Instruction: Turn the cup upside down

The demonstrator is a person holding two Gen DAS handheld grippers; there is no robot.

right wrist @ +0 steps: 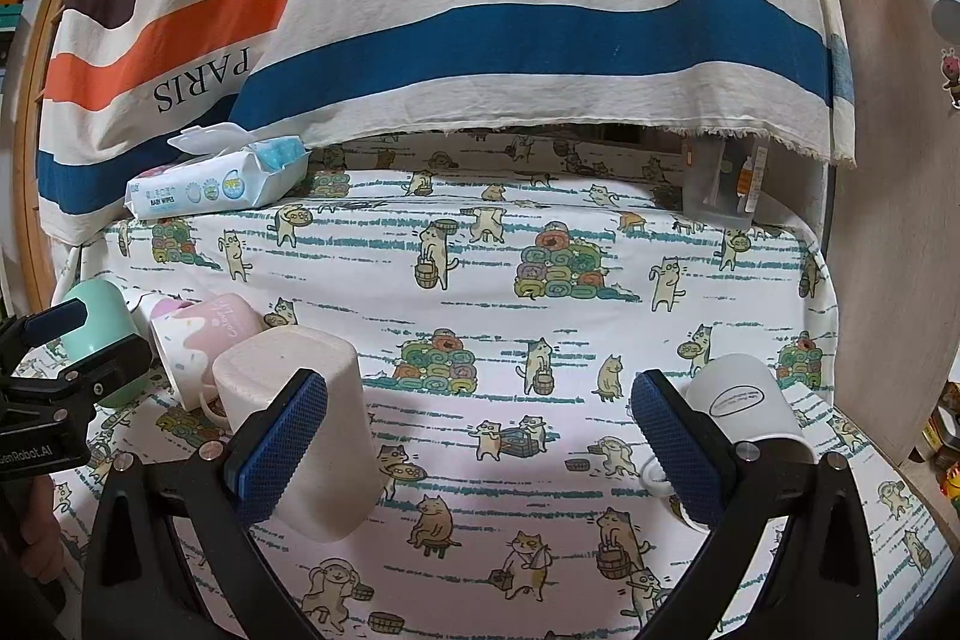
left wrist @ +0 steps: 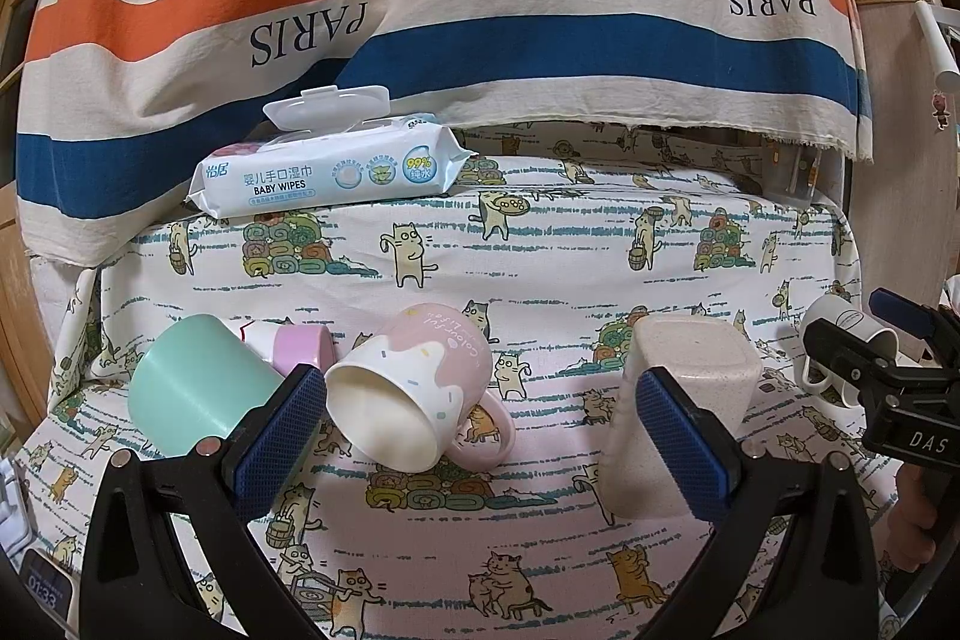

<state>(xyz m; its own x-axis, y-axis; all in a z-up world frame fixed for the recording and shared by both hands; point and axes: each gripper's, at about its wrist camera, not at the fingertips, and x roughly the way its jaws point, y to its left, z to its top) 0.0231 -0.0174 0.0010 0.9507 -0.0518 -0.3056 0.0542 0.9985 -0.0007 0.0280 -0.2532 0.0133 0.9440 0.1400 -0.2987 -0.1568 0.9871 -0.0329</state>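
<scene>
The middle of the bench (right wrist: 510,280), covered by the cat-print cloth, lies open between the beige cup (right wrist: 300,412) on the left and the white mug (right wrist: 747,400) on the right. On the left side the pink mug (left wrist: 420,376), the green cup (left wrist: 192,382) and a small pink container (left wrist: 303,343) lie close together, leaving little room there. At the back the striped cloth (left wrist: 480,10) hangs low, and the wipes pack (left wrist: 324,172) stands before it.

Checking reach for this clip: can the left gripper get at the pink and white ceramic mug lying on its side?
Probably yes. The left gripper is open, and the pink and white ceramic mug lies between its fingers with nothing in front. The mint green plastic cup and beige speckled square cup crowd either side.
</scene>
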